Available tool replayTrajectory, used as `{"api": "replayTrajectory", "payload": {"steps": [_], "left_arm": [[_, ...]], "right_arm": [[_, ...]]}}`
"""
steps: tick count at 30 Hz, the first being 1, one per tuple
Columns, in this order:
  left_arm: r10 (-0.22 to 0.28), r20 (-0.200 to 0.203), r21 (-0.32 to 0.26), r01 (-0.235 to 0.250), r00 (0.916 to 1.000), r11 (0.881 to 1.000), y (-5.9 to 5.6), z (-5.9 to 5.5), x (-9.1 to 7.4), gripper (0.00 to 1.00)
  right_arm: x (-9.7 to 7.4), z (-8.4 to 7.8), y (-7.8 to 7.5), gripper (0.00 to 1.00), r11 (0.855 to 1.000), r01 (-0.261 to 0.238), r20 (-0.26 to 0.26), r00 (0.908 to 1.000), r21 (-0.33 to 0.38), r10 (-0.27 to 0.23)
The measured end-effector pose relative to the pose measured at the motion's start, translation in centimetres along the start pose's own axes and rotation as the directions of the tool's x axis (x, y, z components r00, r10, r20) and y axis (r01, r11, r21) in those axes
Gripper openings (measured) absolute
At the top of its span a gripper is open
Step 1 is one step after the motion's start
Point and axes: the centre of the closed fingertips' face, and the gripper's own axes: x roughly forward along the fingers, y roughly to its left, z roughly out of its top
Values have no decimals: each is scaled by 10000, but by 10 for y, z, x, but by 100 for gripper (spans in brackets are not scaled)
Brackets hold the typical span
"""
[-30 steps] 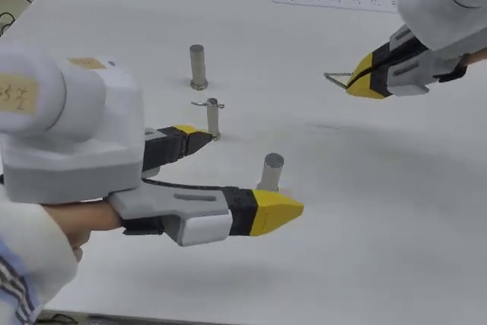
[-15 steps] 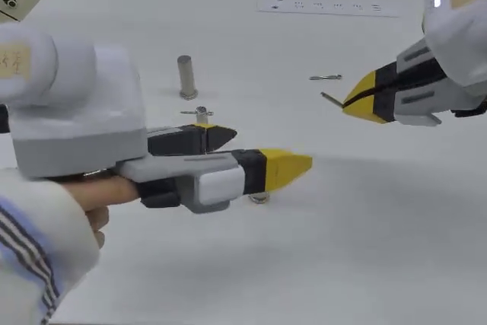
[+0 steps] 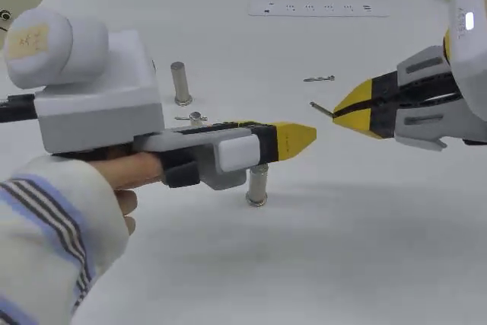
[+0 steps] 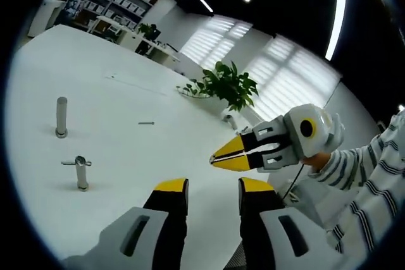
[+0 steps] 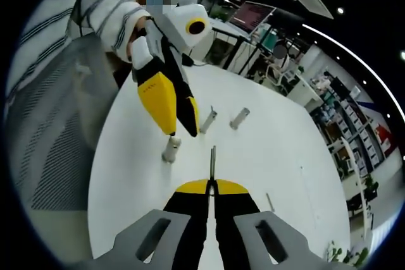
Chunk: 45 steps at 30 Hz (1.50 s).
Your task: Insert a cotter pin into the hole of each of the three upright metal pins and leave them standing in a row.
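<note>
Right now my left gripper (image 3: 300,136) hangs low over the white tabletop (image 3: 365,249). The left gripper view shows its yellow-tipped jaws parted with a clear gap and nothing between them. From the head view it crosses in front of the nearest short cylindrical steel pin (image 3: 258,184) and hides that pin's top, while the flanged foot stands on the tabletop below the gripper body. I cannot tell whether the jaws touch the pin.

My right gripper (image 3: 338,112) sits off to the right with its tips aimed toward the left one, near it but apart. Its jaws are pinched tight on a thin metal cotter pin (image 3: 320,109), whose straight legs stick out past the tips.

Behind the left gripper the middle steel pin (image 3: 196,119) stands upright with an inserted cotter pin (image 4: 68,163) lying crosswise through its head. The far steel pin (image 3: 179,81) stands upright beyond it, its hole bare. The three pins form a rough row.

A loose spare cotter pin (image 3: 319,79) lies flat on the tabletop just beyond the right gripper's tips. A long white power strip (image 3: 318,10) lies near the far edge.
</note>
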Motion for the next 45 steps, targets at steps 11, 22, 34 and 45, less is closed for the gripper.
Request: {"api": "replayTrajectory", "payload": {"steps": [11,22,34,45], "left_arm": [[-429,21,-511,430,9991,9978,-8,-1,6,12],[-542,34,-922,543,9985,9943,-12,-6,9,8],[-433,167,-1041,448,9989,9936,-12,-7,8,3],[-454,55,-922,457,9990,9947,-13,-7,7,2]], "right_arm": [[-5,11,15,2,9993,82,291,9996,-362,-71],[-3,19,18,2,9929,333,270,9992,-1142,-304],[-1,19,20,3,9842,381,56,9993,-1730,-378],[-3,22,20,3,9837,497,132,9988,-1731,-481]]}}
